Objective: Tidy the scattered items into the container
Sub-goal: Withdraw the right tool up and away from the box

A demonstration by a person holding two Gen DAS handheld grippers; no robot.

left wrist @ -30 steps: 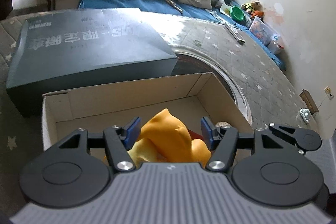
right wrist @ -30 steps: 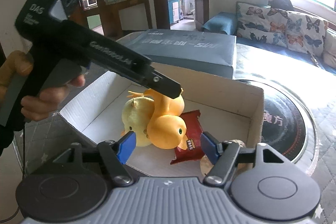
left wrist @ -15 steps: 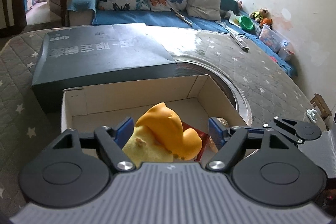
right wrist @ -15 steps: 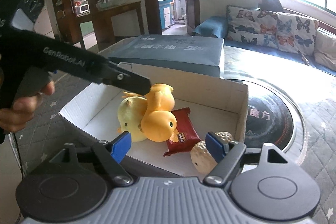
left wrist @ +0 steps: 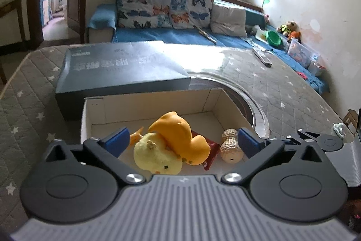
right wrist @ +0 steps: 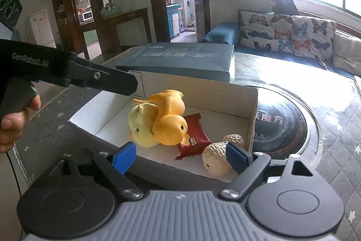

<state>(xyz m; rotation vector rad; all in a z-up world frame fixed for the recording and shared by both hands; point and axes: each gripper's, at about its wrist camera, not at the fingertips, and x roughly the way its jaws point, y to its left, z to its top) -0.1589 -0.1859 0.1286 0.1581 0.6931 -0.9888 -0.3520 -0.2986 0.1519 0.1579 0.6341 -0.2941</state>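
The right hand-held gripper [right wrist: 179, 157] hung with its blue pads spread wide and empty, just short of the near wall of the open box [right wrist: 252, 114]. Ahead of it in the box, an orange duck [right wrist: 170, 125] lay against a yellow chick [right wrist: 141, 125], with a red snack packet [right wrist: 194, 139] beside them and a peanut toy [right wrist: 216, 158] nearest the right pad. To the left, a hand [right wrist: 13, 125] held the left hand-held gripper [right wrist: 121, 84] above the box's far-left corner.

left tool [left wrist: 181, 139]: black arms | blue pads | silver screws | ribbed grey housing | white "GenRobot.AI" lettering
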